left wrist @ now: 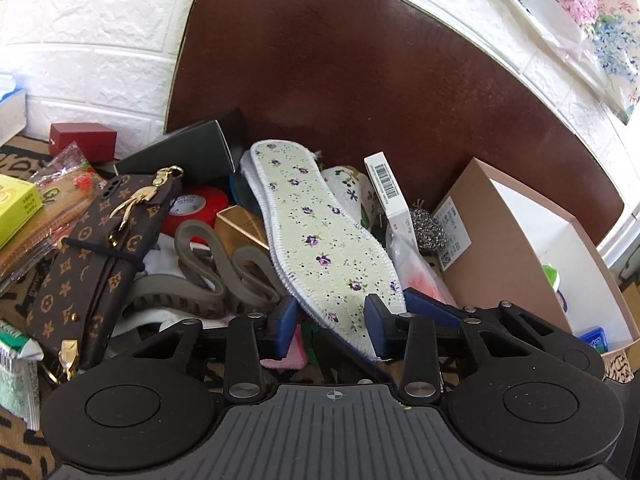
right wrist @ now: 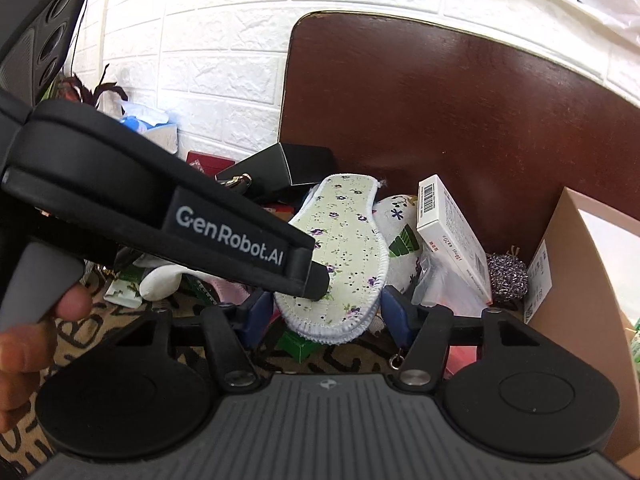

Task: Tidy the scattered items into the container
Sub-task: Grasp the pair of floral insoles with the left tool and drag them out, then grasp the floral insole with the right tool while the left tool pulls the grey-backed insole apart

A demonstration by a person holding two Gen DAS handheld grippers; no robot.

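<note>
A pale green floral insole [left wrist: 320,236] lies tilted on the pile of scattered items; it also shows in the right wrist view [right wrist: 340,256]. My left gripper [left wrist: 330,326] has its blue fingers on either side of the insole's heel end, closed on its edges. My right gripper [right wrist: 324,316] is open, its blue fingers either side of the insole's near end without gripping it. The left gripper's black body [right wrist: 160,208] crosses the right wrist view from the left. The open brown cardboard box [left wrist: 532,248] stands at the right, also in the right wrist view [right wrist: 580,280].
A monogram brown pouch [left wrist: 92,260], red tape roll [left wrist: 200,208], grey hair claw [left wrist: 208,276], black box [left wrist: 188,152], white barcode box [left wrist: 390,188], metal scourer [left wrist: 430,228] and snack packets crowd the patterned cloth. A dark brown chair back [left wrist: 380,80] and white brick wall stand behind.
</note>
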